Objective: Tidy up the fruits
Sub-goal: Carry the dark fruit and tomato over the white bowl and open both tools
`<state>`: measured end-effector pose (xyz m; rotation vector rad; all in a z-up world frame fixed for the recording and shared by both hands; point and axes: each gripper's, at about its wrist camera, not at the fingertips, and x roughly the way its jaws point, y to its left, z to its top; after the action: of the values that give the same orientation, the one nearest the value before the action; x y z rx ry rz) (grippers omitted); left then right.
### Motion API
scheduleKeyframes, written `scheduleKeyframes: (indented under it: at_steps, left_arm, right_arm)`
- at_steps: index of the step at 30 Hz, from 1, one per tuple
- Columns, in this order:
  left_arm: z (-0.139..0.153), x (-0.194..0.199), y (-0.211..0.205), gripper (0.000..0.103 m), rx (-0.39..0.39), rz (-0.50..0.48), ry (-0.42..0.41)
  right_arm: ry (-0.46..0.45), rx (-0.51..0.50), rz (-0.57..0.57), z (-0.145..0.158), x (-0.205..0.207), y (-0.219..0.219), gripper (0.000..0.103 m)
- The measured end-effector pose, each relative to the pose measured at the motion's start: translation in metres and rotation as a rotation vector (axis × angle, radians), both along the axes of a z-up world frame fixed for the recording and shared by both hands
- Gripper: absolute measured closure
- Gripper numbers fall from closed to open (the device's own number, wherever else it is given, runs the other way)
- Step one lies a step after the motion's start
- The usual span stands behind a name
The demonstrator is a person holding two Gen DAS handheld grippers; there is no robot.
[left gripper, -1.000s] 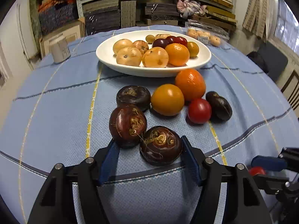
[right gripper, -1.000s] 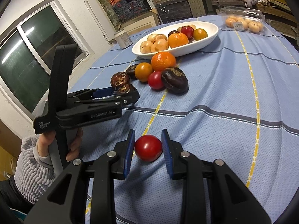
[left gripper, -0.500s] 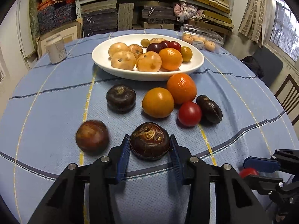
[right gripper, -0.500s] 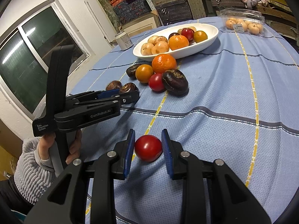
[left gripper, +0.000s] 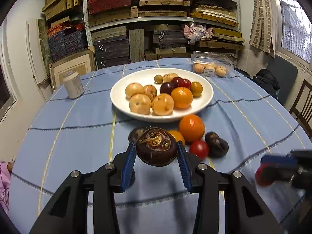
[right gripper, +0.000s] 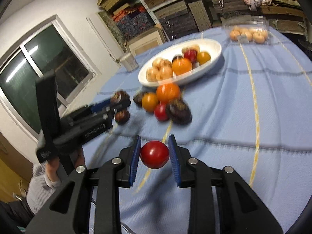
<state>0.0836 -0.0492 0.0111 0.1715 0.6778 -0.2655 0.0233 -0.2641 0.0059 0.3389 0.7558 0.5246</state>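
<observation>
Up we go: our left gripper (left gripper: 156, 157) now lifts the dark chestnut (left gripper: 156, 146) clear of the tablecloth (left gripper: 78, 136), and our right gripper (right gripper: 154, 154) raises its red tomato (right gripper: 154, 154). Both pinched firmly; the white plate (left gripper: 119, 95) waits at twelve o'clock.

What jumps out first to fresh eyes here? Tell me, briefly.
First, the dark brown water chestnut clamped in the left gripper and lifted above the blue tablecloth, and the red tomato pinched in the right gripper. Behind them, mid-table, sits the white plate heaped with fruit, with loose oranges, a tomato and more chestnuts clustered at its near edge.
</observation>
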Motion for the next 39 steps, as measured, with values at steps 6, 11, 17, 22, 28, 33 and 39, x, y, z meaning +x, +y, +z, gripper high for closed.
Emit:
scheduleKeyframes:
  at_steps: [6,11,17,22,28,33,39]
  left_arm:
    - [0.023,0.026,-0.003,0.061,0.018,0.001,-0.048]
    - [0.04,0.06,-0.008,0.061,0.013,0.006,-0.076]
    - [0.036,0.123,-0.008,0.061,-0.044,0.04,-0.015]
    - [0.019,0.164,-0.007,0.061,-0.089,0.072,0.048]
    - [-0.009,0.181,-0.002,0.06,-0.096,0.083,0.121]
    - [-0.011,0.18,0.002,0.028,-0.092,0.1,0.117]
    - [-0.003,0.171,0.0,0.016,-0.061,0.113,0.069]
  right_arm:
    - [-0.087,0.0,-0.027,0.057,0.036,-0.009,0.075]
    - [-0.142,0.042,-0.052,0.091,0.077,-0.013,0.075]
    - [-0.117,0.059,-0.123,0.088,0.154,-0.007,0.075]
    - [-0.031,0.059,-0.166,0.053,0.209,-0.012,0.075]
    - [0.011,-0.003,-0.219,0.015,0.236,-0.018,0.075]
    - [0.036,0.047,-0.292,-0.002,0.245,-0.035,0.061]
    - [0.038,0.107,-0.292,-0.002,0.24,-0.044,0.04]
